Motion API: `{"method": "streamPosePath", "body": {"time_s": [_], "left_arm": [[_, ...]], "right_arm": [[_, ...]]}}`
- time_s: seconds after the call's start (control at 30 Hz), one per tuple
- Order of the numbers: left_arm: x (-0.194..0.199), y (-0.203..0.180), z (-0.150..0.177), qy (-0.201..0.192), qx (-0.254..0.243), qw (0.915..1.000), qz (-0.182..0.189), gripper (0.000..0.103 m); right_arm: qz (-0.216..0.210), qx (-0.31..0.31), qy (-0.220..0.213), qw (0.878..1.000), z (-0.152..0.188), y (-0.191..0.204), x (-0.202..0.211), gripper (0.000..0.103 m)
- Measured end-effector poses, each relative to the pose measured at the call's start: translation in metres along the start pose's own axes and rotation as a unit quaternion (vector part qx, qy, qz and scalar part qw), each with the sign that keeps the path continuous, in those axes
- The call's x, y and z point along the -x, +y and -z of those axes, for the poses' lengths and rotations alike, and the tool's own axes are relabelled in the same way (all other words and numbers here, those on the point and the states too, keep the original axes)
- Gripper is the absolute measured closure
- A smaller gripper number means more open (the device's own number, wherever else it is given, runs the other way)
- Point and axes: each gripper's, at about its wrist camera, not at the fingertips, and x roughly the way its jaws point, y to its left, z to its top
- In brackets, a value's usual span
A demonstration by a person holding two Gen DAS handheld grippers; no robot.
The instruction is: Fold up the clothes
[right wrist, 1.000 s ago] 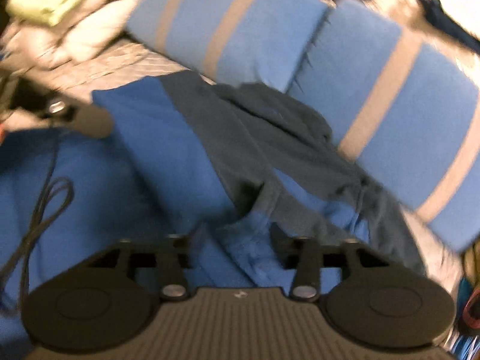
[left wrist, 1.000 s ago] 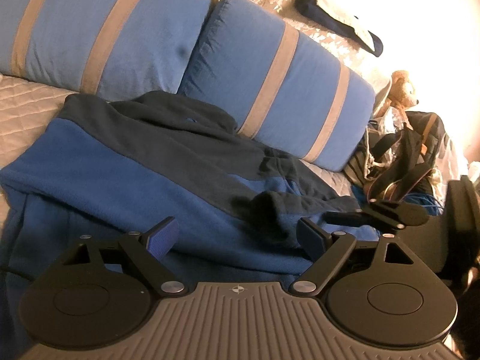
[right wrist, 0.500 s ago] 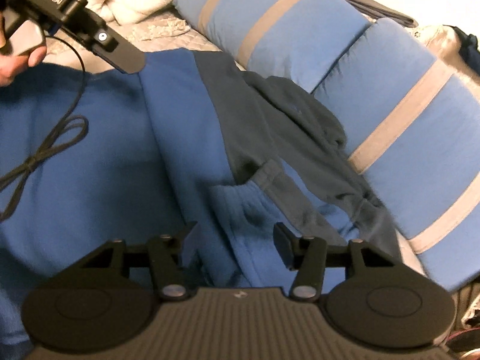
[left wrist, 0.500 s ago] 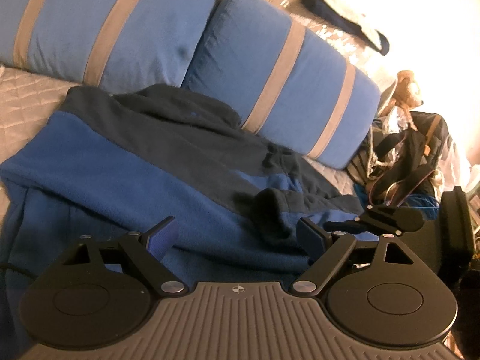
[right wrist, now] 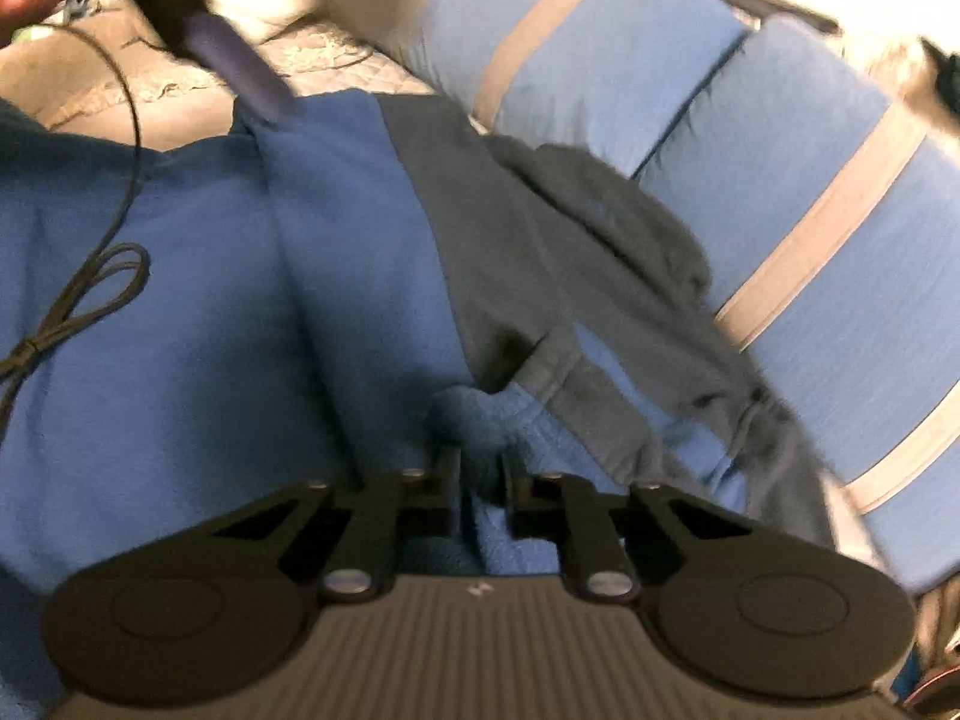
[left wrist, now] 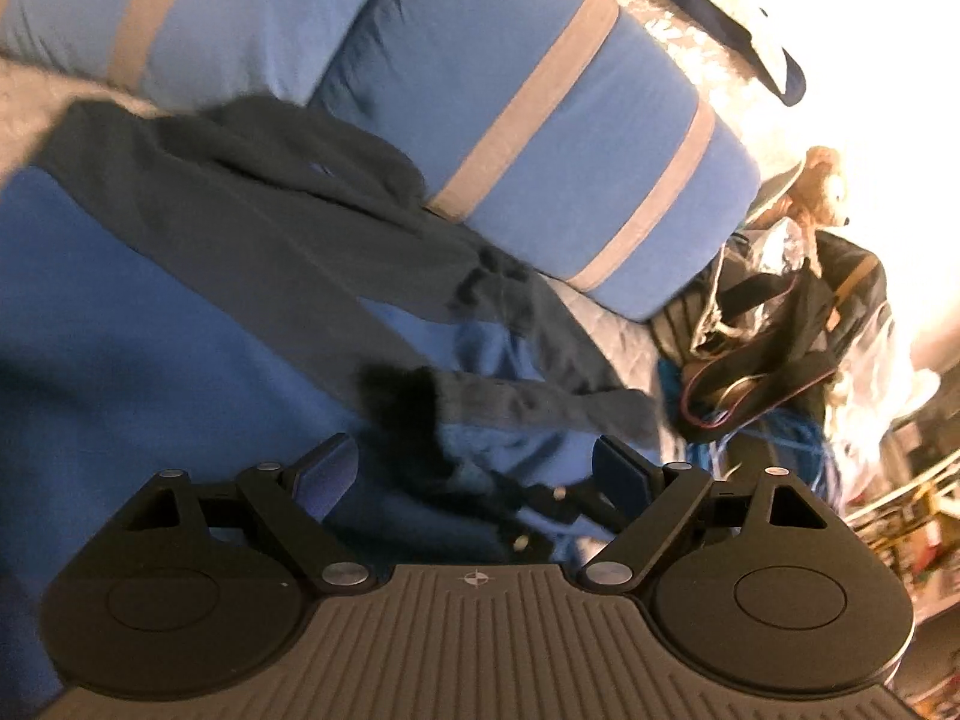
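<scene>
Right wrist view: my right gripper [right wrist: 480, 474] clenches a fold of the blue fleece garment [right wrist: 180, 360], whose grey cuff [right wrist: 558, 372] lies just beyond. My left gripper [left wrist: 474, 468] hangs released above the fleece. Lift slowly, keeping the pinch deep.

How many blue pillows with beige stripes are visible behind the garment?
2: one pillow lies at the upper left, the other pillow to its right, both behind the blue garment. More may be hidden.

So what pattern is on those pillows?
Blue with tan stripes; the pillows show best in the left wrist view.
</scene>
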Motion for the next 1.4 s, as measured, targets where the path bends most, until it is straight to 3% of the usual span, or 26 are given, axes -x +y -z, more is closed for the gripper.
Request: {"method": "streamPosePath", "body": {"time_s": [0.2, 0.43, 0.63, 0.7, 0.8, 0.9, 1.03, 1.23, 1.3, 1.33, 1.4], "left_arm": [[-0.058, 0.025, 0.004, 0.059, 0.085, 0.9935, 0.048, 0.017], [-0.096, 0.051, 0.013, 0.100, 0.174, 0.9661, 0.162, 0.018], [-0.102, 0.068, 0.014, 0.100, 0.222, 0.9486, 0.202, 0.018], [-0.102, 0.068, 0.014, 0.098, 0.225, 0.9475, 0.205, 0.021], [-0.101, 0.069, 0.015, 0.093, 0.226, 0.9481, 0.203, 0.043], [-0.102, 0.068, 0.015, 0.091, 0.220, 0.9503, 0.201, 0.054], [-0.102, 0.066, 0.016, 0.089, 0.209, 0.9521, 0.204, 0.059], [-0.100, 0.063, 0.017, 0.081, 0.192, 0.9558, 0.208, 0.077], [-0.098, 0.060, 0.017, 0.076, 0.182, 0.9580, 0.208, 0.080], [-0.097, 0.059, 0.017, 0.074, 0.178, 0.9589, 0.208, 0.081], [-0.096, 0.056, 0.017, 0.068, 0.171, 0.9599, 0.212, 0.083]], "right_arm": [[0.069, 0.062, -0.031, 0.995, -0.002, 0.018, 0.018, 0.092], [0.109, 0.155, -0.034, 0.981, 0.003, 0.040, 0.025, 0.092], [0.121, 0.229, -0.023, 0.966, 0.009, 0.054, 0.024, 0.093], [0.122, 0.244, -0.021, 0.962, 0.011, 0.056, 0.024, 0.093], [0.125, 0.257, -0.018, 0.958, 0.013, 0.057, 0.024, 0.093], [0.126, 0.257, -0.017, 0.958, 0.015, 0.054, 0.028, 0.093], [0.124, 0.261, -0.019, 0.957, 0.016, 0.053, 0.031, 0.093], [0.125, 0.266, -0.020, 0.956, 0.020, 0.053, 0.035, 0.092], [0.131, 0.263, -0.017, 0.956, 0.019, 0.052, 0.035, 0.089], [0.137, 0.261, -0.016, 0.955, 0.018, 0.052, 0.034, 0.072], [0.146, 0.250, -0.016, 0.957, 0.016, 0.050, 0.034, 0.065]]}}
